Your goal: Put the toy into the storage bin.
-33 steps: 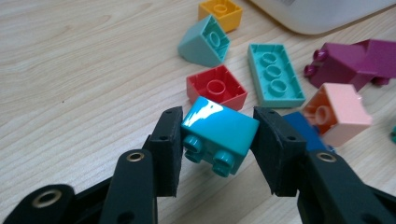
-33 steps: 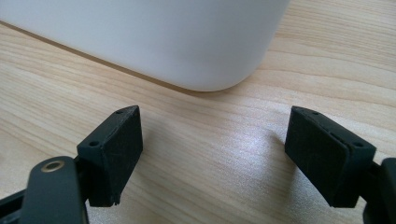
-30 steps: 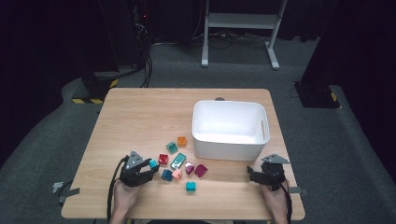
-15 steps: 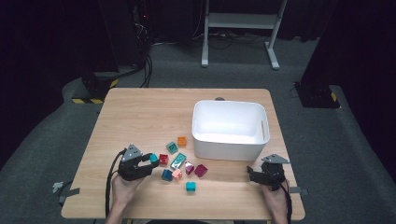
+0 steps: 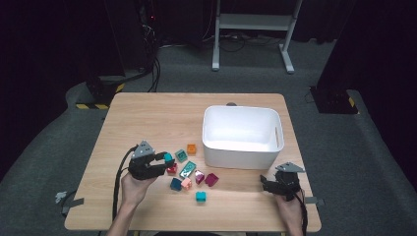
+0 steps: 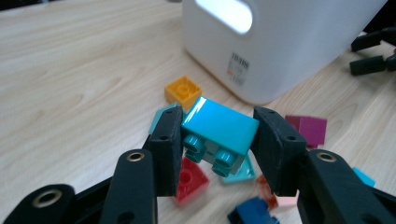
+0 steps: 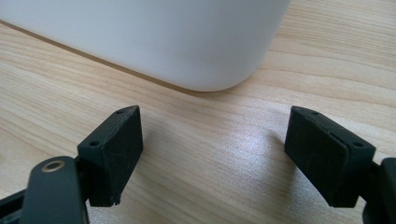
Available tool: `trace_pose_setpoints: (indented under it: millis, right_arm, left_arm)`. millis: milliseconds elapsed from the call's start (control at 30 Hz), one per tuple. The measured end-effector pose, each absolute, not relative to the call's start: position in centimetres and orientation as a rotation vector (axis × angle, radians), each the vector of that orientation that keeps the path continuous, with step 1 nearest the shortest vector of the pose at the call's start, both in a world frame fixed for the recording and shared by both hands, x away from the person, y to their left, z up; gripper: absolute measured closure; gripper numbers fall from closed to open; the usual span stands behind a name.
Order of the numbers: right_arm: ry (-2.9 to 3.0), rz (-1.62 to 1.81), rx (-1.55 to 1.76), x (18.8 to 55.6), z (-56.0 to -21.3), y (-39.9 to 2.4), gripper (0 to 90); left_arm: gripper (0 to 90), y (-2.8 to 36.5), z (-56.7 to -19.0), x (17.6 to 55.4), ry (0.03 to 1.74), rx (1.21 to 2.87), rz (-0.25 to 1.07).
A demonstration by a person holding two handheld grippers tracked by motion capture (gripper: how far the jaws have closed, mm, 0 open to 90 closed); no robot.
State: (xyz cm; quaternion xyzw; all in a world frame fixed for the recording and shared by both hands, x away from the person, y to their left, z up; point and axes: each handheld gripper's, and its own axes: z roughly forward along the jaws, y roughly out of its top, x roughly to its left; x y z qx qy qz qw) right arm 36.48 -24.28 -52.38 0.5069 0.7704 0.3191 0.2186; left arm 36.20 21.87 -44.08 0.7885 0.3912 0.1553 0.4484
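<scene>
High view: my left gripper (image 5: 164, 161) pinches a teal brick (image 6: 219, 128) above the table; white bin (image 5: 241, 147) seemingly empty.

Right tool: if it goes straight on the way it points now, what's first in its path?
Most likely the white bin. The right tool stands open with bare table between its jaws, and the bin's rounded lower corner sits just ahead, slightly left of centre. Depth is hard to judge.

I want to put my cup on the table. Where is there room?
The table is bare left of the white bin. It is crowded in front of the bin, where the blocks lie by the left tongs.
</scene>
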Motion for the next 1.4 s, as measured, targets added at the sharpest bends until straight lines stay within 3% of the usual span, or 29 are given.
trace_pose_setpoints:
  millis: [533, 1400]
  right_arm:
    - [2.132, 0.883, 1.402, 36.5, -52.4, -24.3, 19.1]
    - [2.132, 0.883, 1.403, 36.5, -52.4, -24.3, 19.1]
  left_arm:
    - [54.6, 19.0, -39.9, 40.5, 0.869, 1.923, 0.331]
    - [54.5, 13.4, -38.0, 44.0, 0.774, 1.889, 0.274]
